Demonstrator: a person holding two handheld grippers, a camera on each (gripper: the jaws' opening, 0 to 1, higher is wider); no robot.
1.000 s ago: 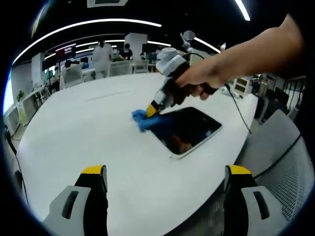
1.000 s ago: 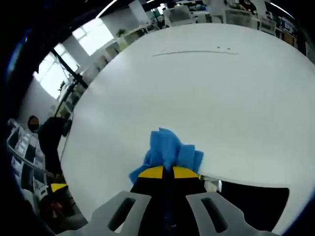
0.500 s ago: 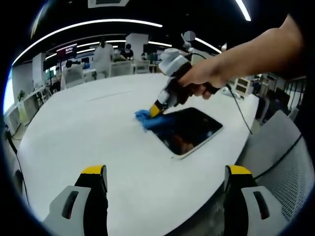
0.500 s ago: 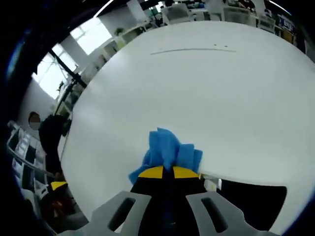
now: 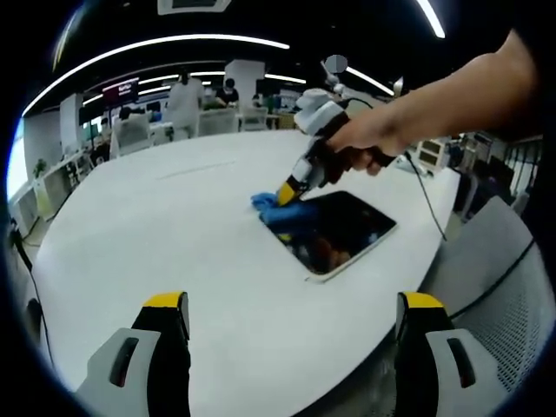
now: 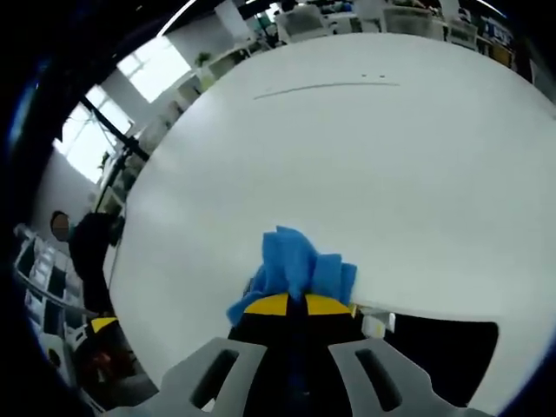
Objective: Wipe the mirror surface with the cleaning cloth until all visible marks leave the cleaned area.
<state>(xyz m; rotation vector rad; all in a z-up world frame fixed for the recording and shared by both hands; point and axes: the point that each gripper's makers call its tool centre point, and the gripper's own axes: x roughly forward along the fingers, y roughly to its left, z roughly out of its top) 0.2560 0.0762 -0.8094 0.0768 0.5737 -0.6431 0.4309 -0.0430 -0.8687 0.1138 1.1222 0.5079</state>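
Note:
A dark rectangular mirror [image 5: 334, 231] lies flat on the white round table [image 5: 156, 234]. A hand holds my right gripper [image 5: 289, 193] tilted down at the mirror's far left corner, shut on a crumpled blue cleaning cloth [image 5: 276, 207] that presses on that corner. In the right gripper view the cloth [image 6: 298, 270] bunches out past the shut yellow-tipped right gripper [image 6: 288, 304], with the mirror's dark edge [image 6: 443, 347] at lower right. My left gripper [image 5: 287, 304] hovers open over the table's near edge, well short of the mirror, nothing between its fingers.
A black cable [image 5: 423, 195] runs across the table's right side behind the mirror. A grey mesh chair [image 5: 508, 287] stands at the right edge. Desks, chairs and people fill the room beyond the table [image 5: 182, 100]. Bare white tabletop [image 6: 365, 165] spreads beyond the cloth.
The right gripper and the cloth have slid to the right along the mirror's far corner, with the hand following. The left gripper has kept still.

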